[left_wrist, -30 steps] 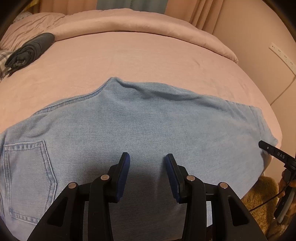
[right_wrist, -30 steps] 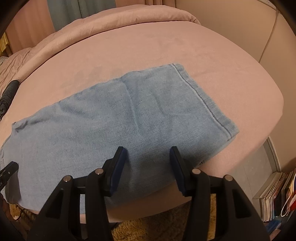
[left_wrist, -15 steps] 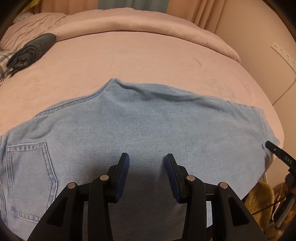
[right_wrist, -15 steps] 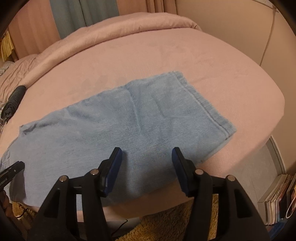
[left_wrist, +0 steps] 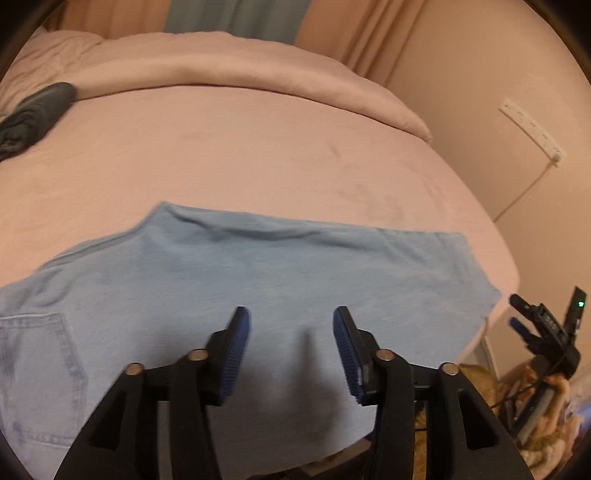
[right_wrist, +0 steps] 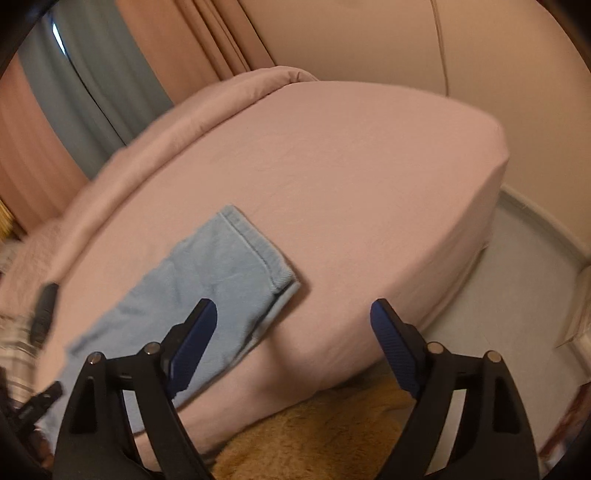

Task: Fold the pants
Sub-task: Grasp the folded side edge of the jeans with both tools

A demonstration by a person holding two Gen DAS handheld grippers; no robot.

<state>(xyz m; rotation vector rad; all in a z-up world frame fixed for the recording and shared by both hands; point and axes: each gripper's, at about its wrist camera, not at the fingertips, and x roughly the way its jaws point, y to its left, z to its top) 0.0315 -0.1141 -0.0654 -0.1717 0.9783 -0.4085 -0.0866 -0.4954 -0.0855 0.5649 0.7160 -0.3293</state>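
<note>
**Light blue denim pants lie flat on a pink bed, both tongs open above them**

Blue ribbed pads line the black fingers of the left tongs [left_wrist: 291, 317], seen at the bottom of the left wrist view. The fingers stand apart with a clear gap between them and hold nothing. They hover over the near part of the pants [left_wrist: 258, 288], which are pale blue denim spread across the front of the bed [left_wrist: 258, 147]. A stitched back pocket [left_wrist: 37, 373] shows at the lower left, and the cloth runs off to the right toward the bed's near edge. At the far right, beside the bed, the other black tool is partly in view.

In the right wrist view, the right tongs [right_wrist: 293, 314] are spread wide and grip nothing. The left finger [right_wrist: 195, 332] sits over the hem end of the pants [right_wrist: 221, 273]; the right finger is over the bed's side and the floor. The hem [right_wrist: 258, 251] shows two layers lying one on the other, near the bed's front edge. A tan fluffy rug [right_wrist: 314, 435] lies on the floor below.

Farther back in the left wrist view, a dark grey folded garment [left_wrist: 33, 110] rests at the left of the bed, well apart from the pants. A pink duvet [left_wrist: 240, 70] is rolled along the far side, with peach and grey-blue curtains [left_wrist: 236, 18] behind it.
</note>
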